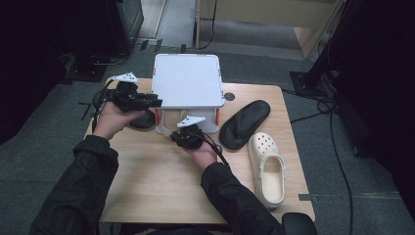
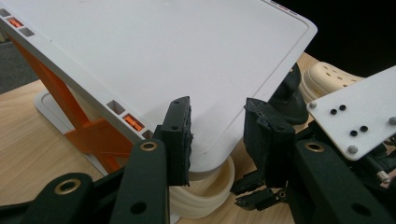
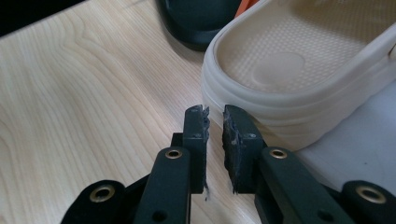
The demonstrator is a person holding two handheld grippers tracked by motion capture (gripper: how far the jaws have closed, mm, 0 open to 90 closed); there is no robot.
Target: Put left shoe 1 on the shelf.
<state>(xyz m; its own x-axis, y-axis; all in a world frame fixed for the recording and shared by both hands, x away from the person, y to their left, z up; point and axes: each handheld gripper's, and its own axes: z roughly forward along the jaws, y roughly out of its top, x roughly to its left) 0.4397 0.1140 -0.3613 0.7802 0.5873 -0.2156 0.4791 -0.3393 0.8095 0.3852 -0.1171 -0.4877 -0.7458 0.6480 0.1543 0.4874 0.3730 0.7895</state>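
Note:
A white two-tier shoe rack (image 1: 186, 81) with orange struts stands at the back middle of the wooden table. My left gripper (image 1: 150, 101) reaches in from the left. In the left gripper view it (image 2: 217, 130) is shut across the near corner of the top shelf (image 2: 187, 56), a pad against each side. A cream clog (image 3: 289, 60) lies on the lower shelf (image 3: 364, 144) with its heel sticking out (image 2: 205, 186). Just short of that heel, my right gripper (image 3: 215, 126) is open by a narrow gap and holds nothing. From above it (image 1: 180, 132) sits at the rack's front.
A black slipper (image 1: 142, 120) lies left of the rack under my left hand. Another black slipper (image 1: 244, 123) and a second cream clog (image 1: 268, 169) lie to the right. Bare wood (image 1: 156, 181) spreads toward the front edge. Cables run over the floor.

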